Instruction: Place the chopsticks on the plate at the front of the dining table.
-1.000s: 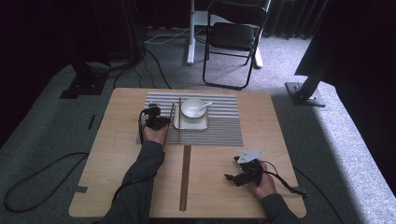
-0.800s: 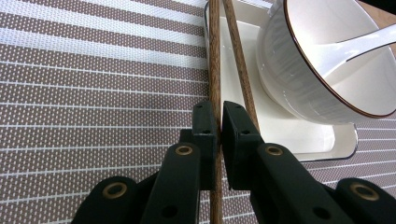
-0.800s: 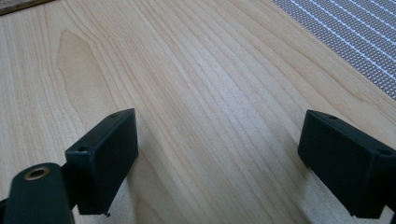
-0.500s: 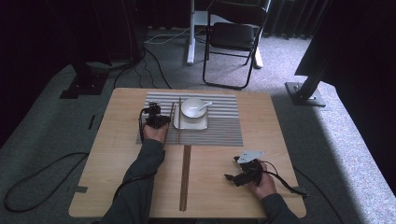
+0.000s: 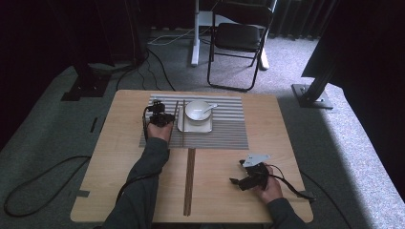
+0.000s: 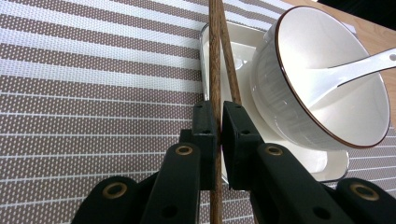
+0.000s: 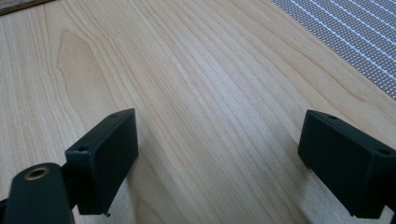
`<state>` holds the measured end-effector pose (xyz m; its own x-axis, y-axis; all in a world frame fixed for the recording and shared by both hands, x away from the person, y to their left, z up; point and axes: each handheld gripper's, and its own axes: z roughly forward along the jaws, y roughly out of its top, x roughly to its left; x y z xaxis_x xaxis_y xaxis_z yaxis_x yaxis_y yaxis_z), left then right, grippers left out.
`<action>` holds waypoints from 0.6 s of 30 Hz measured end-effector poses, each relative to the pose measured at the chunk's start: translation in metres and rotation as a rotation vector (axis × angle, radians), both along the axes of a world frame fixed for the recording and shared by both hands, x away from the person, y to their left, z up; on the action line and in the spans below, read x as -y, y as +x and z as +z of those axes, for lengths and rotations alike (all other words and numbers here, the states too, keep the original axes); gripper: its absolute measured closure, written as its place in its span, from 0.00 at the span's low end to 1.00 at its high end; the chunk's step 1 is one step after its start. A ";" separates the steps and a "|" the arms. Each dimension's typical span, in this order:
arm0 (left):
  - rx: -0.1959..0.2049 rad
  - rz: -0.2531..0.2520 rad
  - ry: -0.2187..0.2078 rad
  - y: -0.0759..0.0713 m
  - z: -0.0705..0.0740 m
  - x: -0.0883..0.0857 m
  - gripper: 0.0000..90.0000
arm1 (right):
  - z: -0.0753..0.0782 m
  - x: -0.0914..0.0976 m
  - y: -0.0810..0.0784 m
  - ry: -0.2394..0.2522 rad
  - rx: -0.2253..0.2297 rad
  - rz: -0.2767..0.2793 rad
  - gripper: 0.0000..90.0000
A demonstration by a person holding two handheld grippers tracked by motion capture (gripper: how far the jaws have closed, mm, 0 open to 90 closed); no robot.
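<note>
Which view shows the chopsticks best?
The left gripper view: the chopsticks run clamped between the left hand-held gripper jaws, beside the bowl. The high view shows them as a thin dark line.

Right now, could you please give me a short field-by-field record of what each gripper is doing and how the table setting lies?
left gripper: shut on chopsticks, beside the plate
right gripper: open, nothing between the jaws, over bare table
chopsticks: two, lying along the plate's edge on the mat
bowl: white, on the plate
spoon: white, bowl end inside the bowl, handle over the rim
mat: striped, under the plate
</note>
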<state>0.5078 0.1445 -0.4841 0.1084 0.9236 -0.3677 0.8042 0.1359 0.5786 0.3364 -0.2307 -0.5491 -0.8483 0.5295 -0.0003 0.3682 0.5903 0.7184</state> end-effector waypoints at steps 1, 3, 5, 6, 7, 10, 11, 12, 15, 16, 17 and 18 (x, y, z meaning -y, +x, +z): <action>0.000 0.001 0.000 0.000 0.000 0.000 0.94 | 0.000 0.000 0.000 0.000 0.000 0.000 0.13; -0.002 0.004 -0.003 0.001 -0.001 0.000 0.94 | 0.000 0.000 0.000 0.000 0.000 0.000 0.13; -0.003 0.006 -0.006 0.002 -0.001 0.000 0.94 | 0.000 0.000 0.000 0.000 0.000 0.000 0.13; -0.001 0.007 -0.008 0.003 0.000 0.000 0.94 | 0.000 0.000 0.000 0.000 0.000 0.000 0.13; 0.000 0.009 -0.009 0.003 0.000 0.000 0.94 | 0.000 0.000 0.000 0.000 0.001 0.000 0.13; 0.000 0.006 -0.011 0.005 0.000 0.002 0.94 | 0.000 0.000 0.000 0.000 0.000 -0.001 0.13; -0.001 0.005 -0.013 0.005 0.000 0.002 0.94 | 0.000 0.000 0.000 0.000 0.000 0.000 0.13; -0.001 0.003 -0.012 0.005 0.000 0.003 0.94 | 0.000 0.000 0.000 0.000 0.000 -0.001 0.13; -0.004 0.004 -0.011 0.007 -0.001 0.003 0.94 | 0.000 0.000 0.000 0.000 0.000 -0.001 0.13; -0.006 0.006 -0.012 0.007 -0.001 0.003 0.94 | 0.000 0.000 0.000 0.000 0.000 -0.001 0.13; -0.007 0.008 -0.014 0.008 -0.002 0.003 0.94 | 0.000 0.000 0.000 0.000 0.000 -0.001 0.13; -0.010 0.009 -0.018 0.008 -0.003 0.002 0.94 | 0.000 0.000 0.000 0.000 0.000 0.000 0.13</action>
